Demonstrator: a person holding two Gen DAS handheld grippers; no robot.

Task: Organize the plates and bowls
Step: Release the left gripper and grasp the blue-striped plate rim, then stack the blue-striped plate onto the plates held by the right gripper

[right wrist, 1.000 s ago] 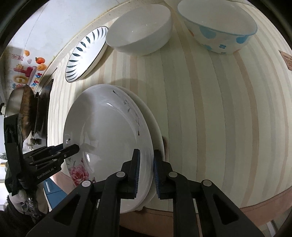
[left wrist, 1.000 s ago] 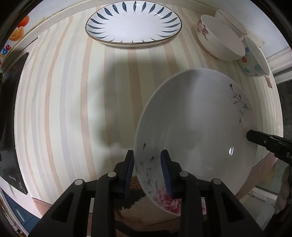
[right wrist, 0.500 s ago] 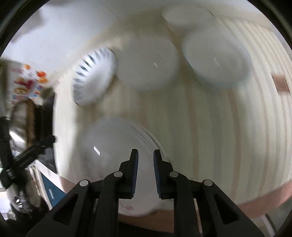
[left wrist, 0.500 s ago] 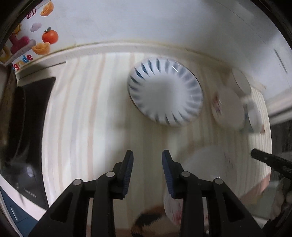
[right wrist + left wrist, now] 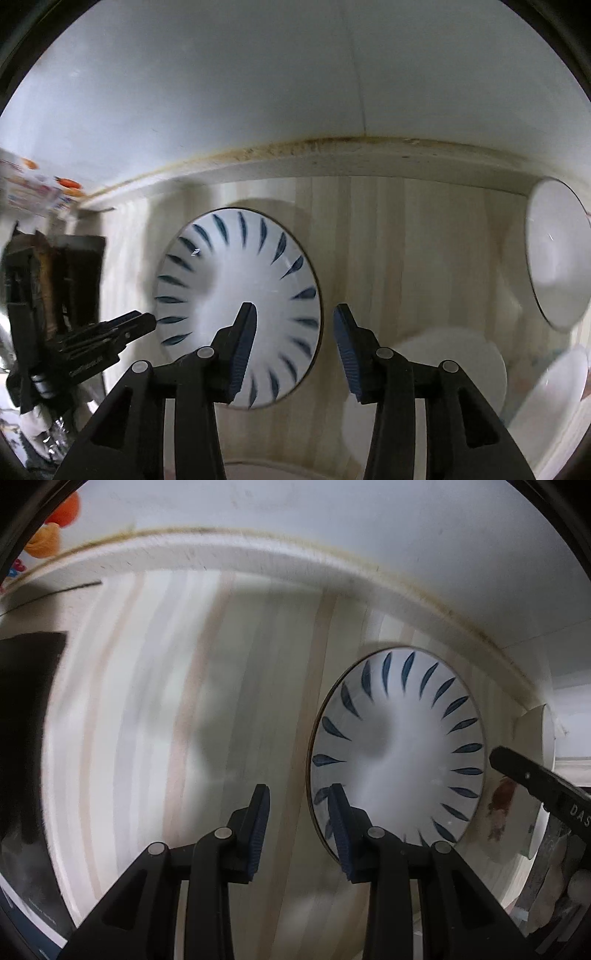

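Blue-leaf plate (image 5: pixel 236 306) seen under opening, empty right gripper (image 5: pixel 293 347); left gripper (image 5: pixel 297 827), narrowly parted, empty, at plate's left rim.

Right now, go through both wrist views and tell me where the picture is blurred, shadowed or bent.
Left wrist view: the striped tabletop is smeared by motion, a soft dark shadow falls across it, and another shadow lies on the blue-leaf plate. Right wrist view: the bowls at the right edge are blurred, and the wall edge bows with the fisheye.

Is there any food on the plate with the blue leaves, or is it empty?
Empty. The blue-leaf plate lies flat on the striped tablecloth, and its white middle is bare apart from a shadow.
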